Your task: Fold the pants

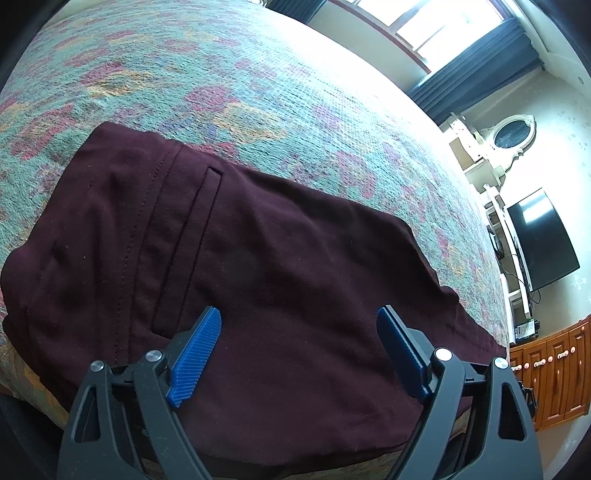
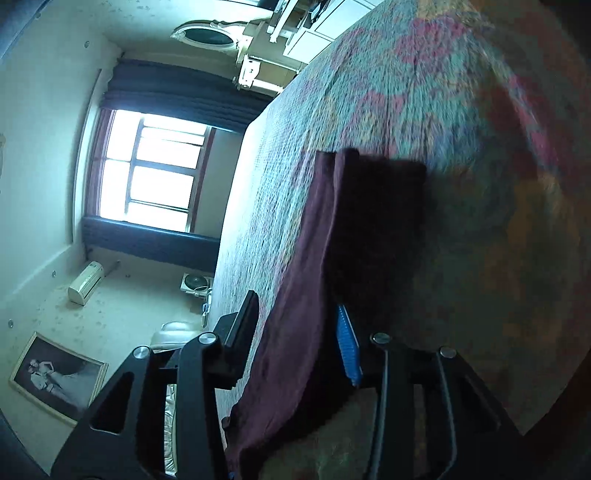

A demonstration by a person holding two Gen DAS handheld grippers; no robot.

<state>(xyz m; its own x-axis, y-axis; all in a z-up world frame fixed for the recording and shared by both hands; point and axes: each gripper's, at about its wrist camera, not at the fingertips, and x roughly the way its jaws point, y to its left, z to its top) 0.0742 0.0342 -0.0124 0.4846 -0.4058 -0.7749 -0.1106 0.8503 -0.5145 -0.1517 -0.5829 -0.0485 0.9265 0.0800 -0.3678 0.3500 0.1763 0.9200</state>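
Dark maroon pants lie folded into a compact stack on a bed with a floral teal and pink bedspread. A back pocket slit and a seam face up. My left gripper hovers over the near part of the stack, its blue pads wide apart with nothing between them. In the right wrist view, which is turned on its side, an edge of the pants runs between the fingers of my right gripper. One blue pad lies against the cloth, and the black finger stands clear of it, so the gripper is open.
The bedspread stretches far beyond the pants. Past the bed's edge are a bright window with dark curtains, a wall TV, an oval mirror and orange wooden cabinets. A framed photo hangs on the wall.
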